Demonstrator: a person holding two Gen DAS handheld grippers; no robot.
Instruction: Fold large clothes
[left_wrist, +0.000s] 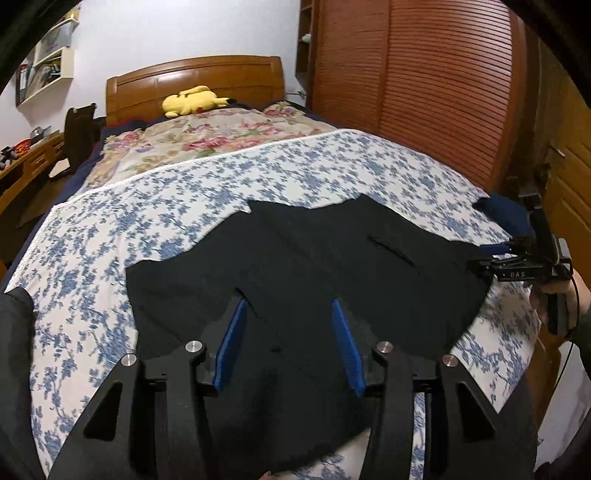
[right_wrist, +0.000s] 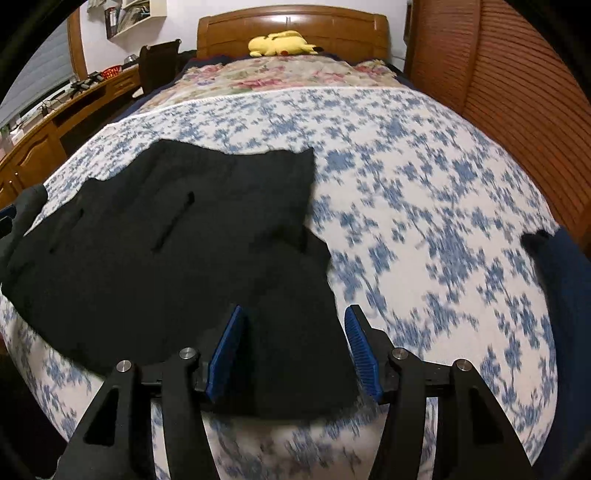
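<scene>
our left gripper's (left_wrist: 286, 317) fingers (left_wrist: 232, 343) are spread wide, blue pads facing each other with nothing pinched between them; they hang over the near part of the black garment (left_wrist: 306, 266). our right gripper's (right_wrist: 295, 332) fingers (right_wrist: 226, 349) are spread just as wide, and they also pinch nothing. below them lies the garment's (right_wrist: 177, 258) near right corner, its edge running between the two pads.

the garment lies spread flat on the bed, on a white cover with blue flowers (left_wrist: 110, 229). two narrow slits show in the cloth, like pocket openings. its far edge is uneven, with a raised point toward the right in the right wrist view. most of the cloth sits toward the left side of the bed in that view, and the right half of the cover (right_wrist: 424, 206) is bare there.

in the left wrist view our right gripper (left_wrist: 480, 266) shows at the right side of the garment, held in our right hand (left_wrist: 565, 299); its tips sit right at the cloth's edge, though from that view we cannot tell whether they touch it. a dark blue cloth (left_wrist: 502, 210) lies at the bed's edge just beyond it.

farther up the bed lies a pink flowered blanket (left_wrist: 207, 136), and a yellow plush toy (left_wrist: 192, 100) rests against the wooden headboard (left_wrist: 195, 79). a wooden wardrobe with slatted doors (left_wrist: 424, 92) stands to the right of the bed, and a wooden desk (right_wrist: 74, 110) runs along the left.
</scene>
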